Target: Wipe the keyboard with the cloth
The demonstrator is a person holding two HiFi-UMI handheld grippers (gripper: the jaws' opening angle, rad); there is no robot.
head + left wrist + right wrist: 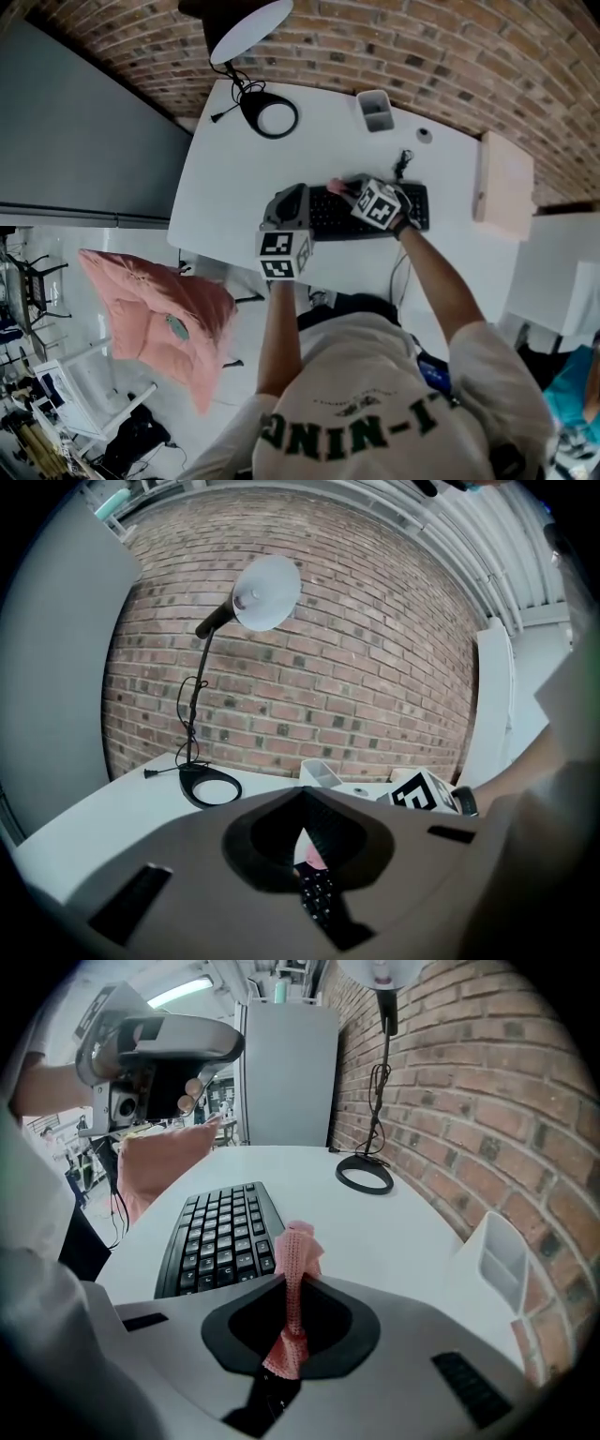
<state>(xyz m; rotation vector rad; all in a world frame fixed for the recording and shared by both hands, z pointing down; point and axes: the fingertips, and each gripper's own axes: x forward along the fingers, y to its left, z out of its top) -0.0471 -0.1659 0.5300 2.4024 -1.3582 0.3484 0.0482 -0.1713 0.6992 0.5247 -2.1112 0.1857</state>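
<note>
Pinching cloth (300, 1251) in right gripper (289, 1283) at keyboard (220, 1237) edge; bin (377, 111) apart

Both arms reach forward from the body — the left arm (279, 328) straight ahead, the right arm (439, 281) angled inward. The left gripper (292, 195) is held raised, its fingers drawn together on nothing. The right gripper (343, 188) points toward it, fingers pinching a cloth (298, 1252).

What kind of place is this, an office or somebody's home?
Probably an office or lab workspace: a white desk against a brick wall, with a keyboard and a desk lamp on it.
</note>
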